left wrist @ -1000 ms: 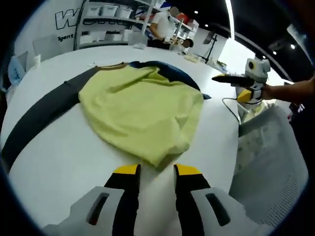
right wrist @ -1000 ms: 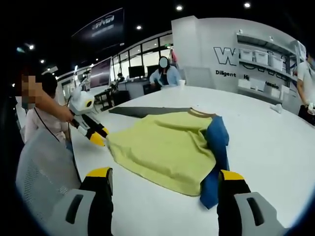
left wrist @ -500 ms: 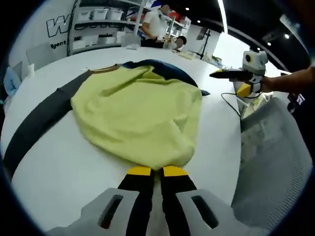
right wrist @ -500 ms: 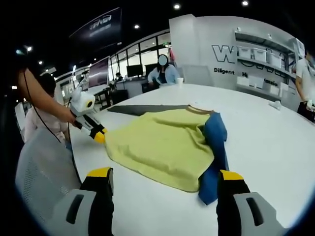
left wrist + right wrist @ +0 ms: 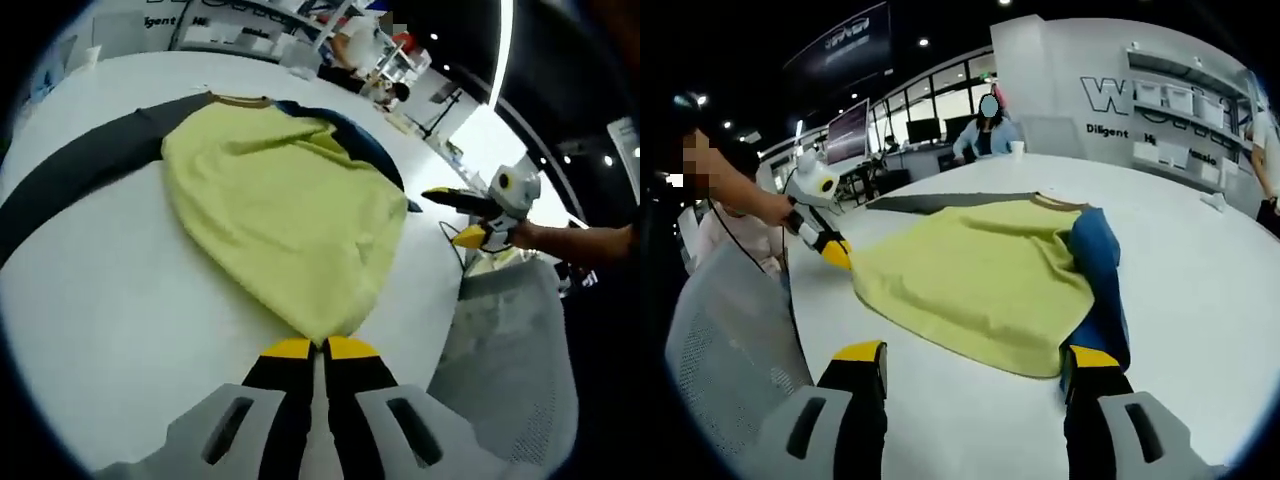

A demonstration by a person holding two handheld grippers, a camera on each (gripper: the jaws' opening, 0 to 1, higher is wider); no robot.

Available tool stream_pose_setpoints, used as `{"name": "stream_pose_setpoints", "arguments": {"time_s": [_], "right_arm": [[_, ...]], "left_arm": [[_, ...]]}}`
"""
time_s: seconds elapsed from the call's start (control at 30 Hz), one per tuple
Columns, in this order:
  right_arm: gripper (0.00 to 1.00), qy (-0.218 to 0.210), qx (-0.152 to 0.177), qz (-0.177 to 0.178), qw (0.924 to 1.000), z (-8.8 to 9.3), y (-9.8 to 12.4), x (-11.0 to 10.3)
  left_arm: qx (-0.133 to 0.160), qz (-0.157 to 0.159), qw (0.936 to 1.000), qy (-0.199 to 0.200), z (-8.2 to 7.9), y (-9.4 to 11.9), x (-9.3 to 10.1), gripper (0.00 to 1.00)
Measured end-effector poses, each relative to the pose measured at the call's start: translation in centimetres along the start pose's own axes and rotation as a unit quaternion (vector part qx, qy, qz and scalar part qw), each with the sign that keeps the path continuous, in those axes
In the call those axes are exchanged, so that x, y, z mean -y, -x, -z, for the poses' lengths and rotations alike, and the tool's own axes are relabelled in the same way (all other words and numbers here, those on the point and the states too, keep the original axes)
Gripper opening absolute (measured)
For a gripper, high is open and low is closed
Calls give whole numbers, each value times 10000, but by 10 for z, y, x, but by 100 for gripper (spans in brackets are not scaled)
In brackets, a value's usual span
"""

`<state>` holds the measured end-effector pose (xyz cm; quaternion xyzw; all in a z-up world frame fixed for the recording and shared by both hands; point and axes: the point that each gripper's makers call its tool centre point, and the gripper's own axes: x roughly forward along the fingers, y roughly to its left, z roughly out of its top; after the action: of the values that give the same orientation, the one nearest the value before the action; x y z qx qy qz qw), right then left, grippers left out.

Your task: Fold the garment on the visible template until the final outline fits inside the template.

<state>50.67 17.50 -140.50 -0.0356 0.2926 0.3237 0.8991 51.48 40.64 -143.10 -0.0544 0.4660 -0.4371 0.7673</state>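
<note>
Gripping garment point(image 5: 290, 215) corner, left hand-held gripper point(image 5: 318, 347) jaws together | garment stretches away ahead | right hand-held gripper point(image 5: 975, 358) jaws apart, hem edge between them

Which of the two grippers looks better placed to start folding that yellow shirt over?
The left gripper, probably. Its jaws look shut on the near corner of the yellow garment, ready to lift it. The right gripper is open, its jaws straddling the hem, gripping nothing.
</note>
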Motion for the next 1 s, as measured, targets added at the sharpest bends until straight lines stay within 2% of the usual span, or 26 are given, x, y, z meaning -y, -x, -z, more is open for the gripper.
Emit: {"name": "stream_pose_setpoints", "arguments": {"time_s": [0.23,0.53,0.63,0.8,0.9,1.0], "right_arm": [[53,17,-175,15,9998,9,-8,9],[41,-79,-375,16,9993,21,-17,18],[38,-188,-410,69,9990,23,-19,23],[21,-168,-462,286,9984,22,-19,37],[4,-134,-487,367,9980,22,-21,42],[1,-139,-555,375,9977,24,-24,42]], "left_arm": [[-202,45,9996,169,5,2,2,2],[-262,23,9992,293,5,10,-6,2],[-256,39,9991,322,5,11,-2,2],[-291,51,9991,301,5,10,-3,2],[-306,54,9990,309,6,10,-2,2],[-295,59,9990,325,5,11,-2,2]]}}
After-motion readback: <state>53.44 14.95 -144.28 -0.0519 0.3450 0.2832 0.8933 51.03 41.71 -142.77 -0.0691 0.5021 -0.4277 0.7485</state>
